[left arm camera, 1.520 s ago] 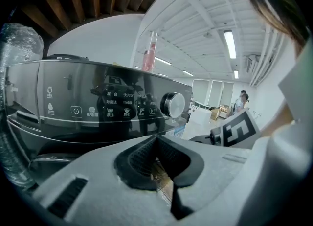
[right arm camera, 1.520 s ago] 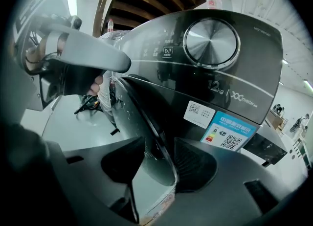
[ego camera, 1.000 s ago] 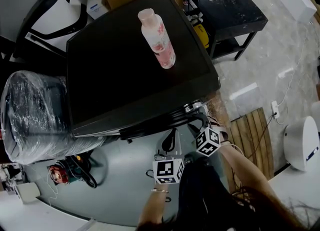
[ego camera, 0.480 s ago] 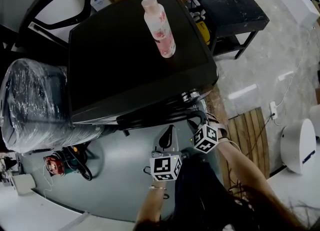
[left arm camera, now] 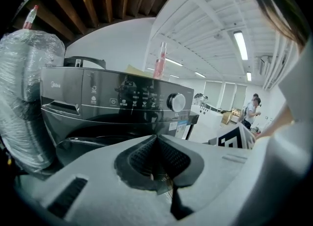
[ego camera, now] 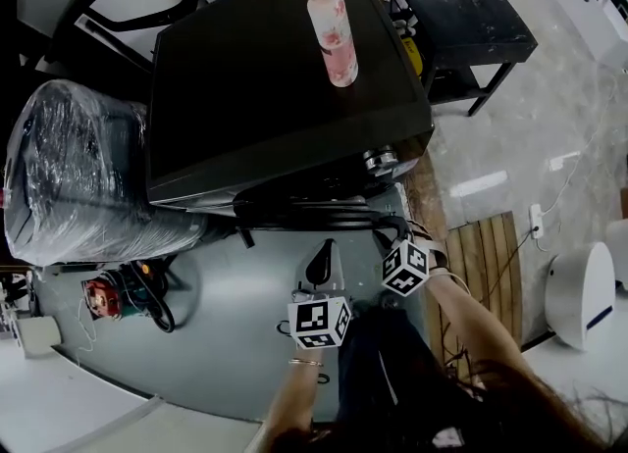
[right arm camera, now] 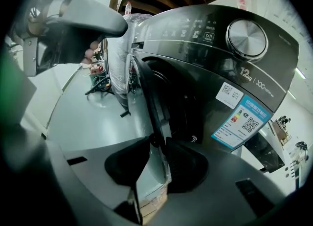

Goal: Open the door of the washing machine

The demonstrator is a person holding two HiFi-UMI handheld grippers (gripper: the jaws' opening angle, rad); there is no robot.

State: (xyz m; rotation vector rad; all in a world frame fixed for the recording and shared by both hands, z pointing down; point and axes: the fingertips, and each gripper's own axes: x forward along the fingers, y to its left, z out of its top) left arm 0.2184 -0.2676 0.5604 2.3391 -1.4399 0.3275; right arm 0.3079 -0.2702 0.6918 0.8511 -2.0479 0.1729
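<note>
The black washing machine (ego camera: 285, 78) has a pink bottle (ego camera: 332, 29) standing on its top. Its round door (right arm camera: 146, 88) is ajar, hinged at the left and swung a little out from the front. My right gripper (right arm camera: 156, 144) has the door's free edge between its jaws; they are closing and the pads touch the rim on both sides. From above, that gripper (ego camera: 386, 230) reaches in under the right front corner. My left gripper (ego camera: 321, 253) hangs in front of the door, apart from it. Its jaws (left arm camera: 156, 139) are shut with nothing between them, facing the control panel (left arm camera: 122, 95).
A plastic-wrapped appliance (ego camera: 69, 176) stands right against the machine's left side. Power tools and cables (ego camera: 123, 294) lie on the grey floor. A wooden pallet (ego camera: 486, 265), a black table (ego camera: 461, 20) and a white round device (ego camera: 579, 284) are to the right.
Both grippers have drawn back from the machine's front. The door's edge stands farther out than before. The head view has shifted, so the machine sits higher in the picture.
</note>
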